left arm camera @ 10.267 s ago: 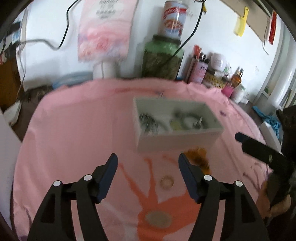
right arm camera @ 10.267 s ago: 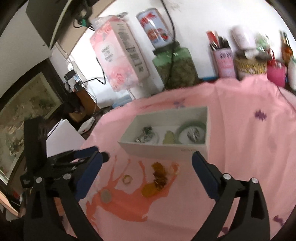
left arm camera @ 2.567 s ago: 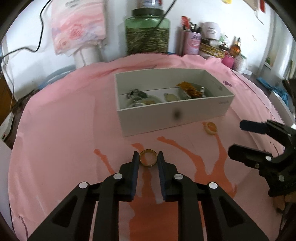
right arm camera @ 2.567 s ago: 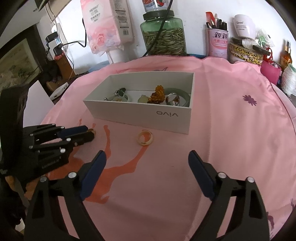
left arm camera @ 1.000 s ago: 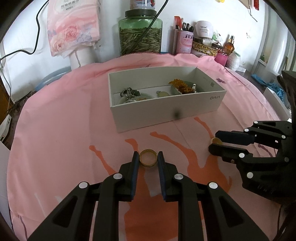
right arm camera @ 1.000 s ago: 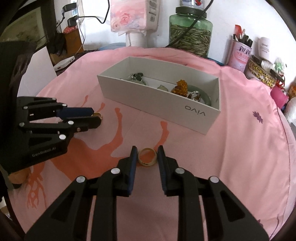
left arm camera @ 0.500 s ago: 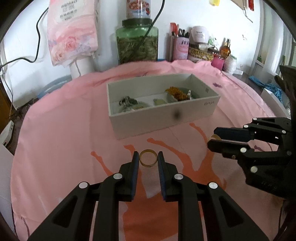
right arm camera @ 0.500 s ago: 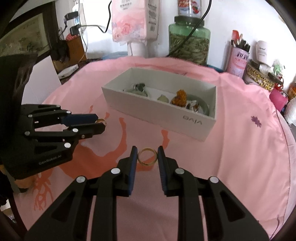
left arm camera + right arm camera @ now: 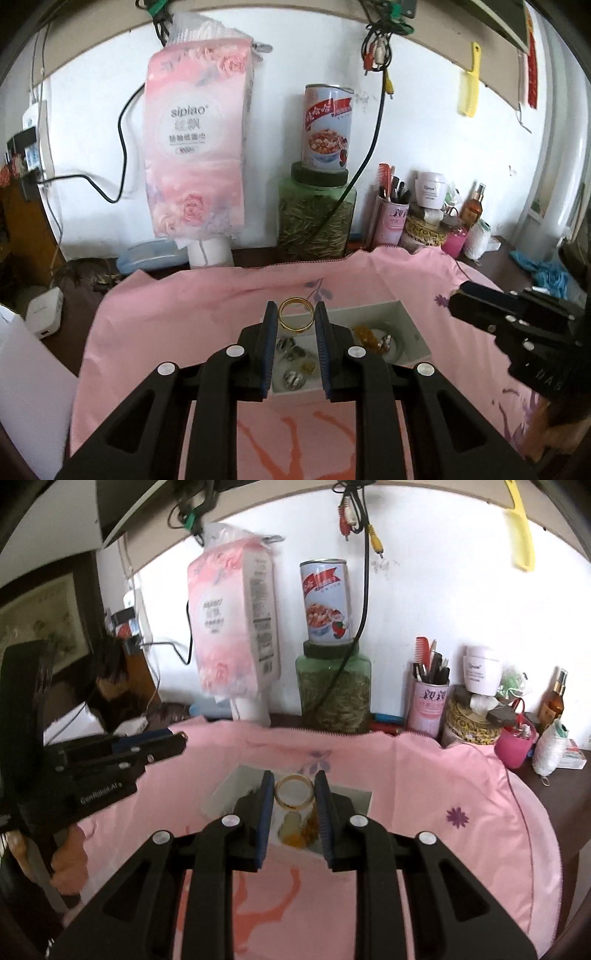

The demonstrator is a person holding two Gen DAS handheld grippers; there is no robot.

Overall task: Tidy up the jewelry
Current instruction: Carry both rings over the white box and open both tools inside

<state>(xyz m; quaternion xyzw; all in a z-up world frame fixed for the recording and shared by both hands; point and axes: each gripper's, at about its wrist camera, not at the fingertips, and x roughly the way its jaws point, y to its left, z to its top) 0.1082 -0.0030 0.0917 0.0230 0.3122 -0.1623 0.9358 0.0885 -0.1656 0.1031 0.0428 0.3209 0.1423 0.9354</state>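
The left gripper (image 9: 294, 318) is clamping a gold ring (image 9: 294, 314); the right gripper (image 9: 294, 794) is clamping a pale ring (image 9: 294, 792). Both have lifted off the cloth (image 9: 184, 325) and are now carrying above the box (image 9: 410, 325) just ahead and below, ready for release.

1. White wall (image 9: 258, 66) behind, cables (image 9: 373, 122) hanging down it.
2. Pink cloth (image 9: 166, 317) over a round table.
3. Tissue pack (image 9: 195, 147), can (image 9: 327, 127) atop a green jar (image 9: 317, 218), pink cup (image 9: 393, 221) of combs along the back.
4. Yellow comb (image 9: 470, 81) hung high right.
5. Framed picture (image 9: 40, 624) at left.
6. Daylight from the right, perhaps a window.
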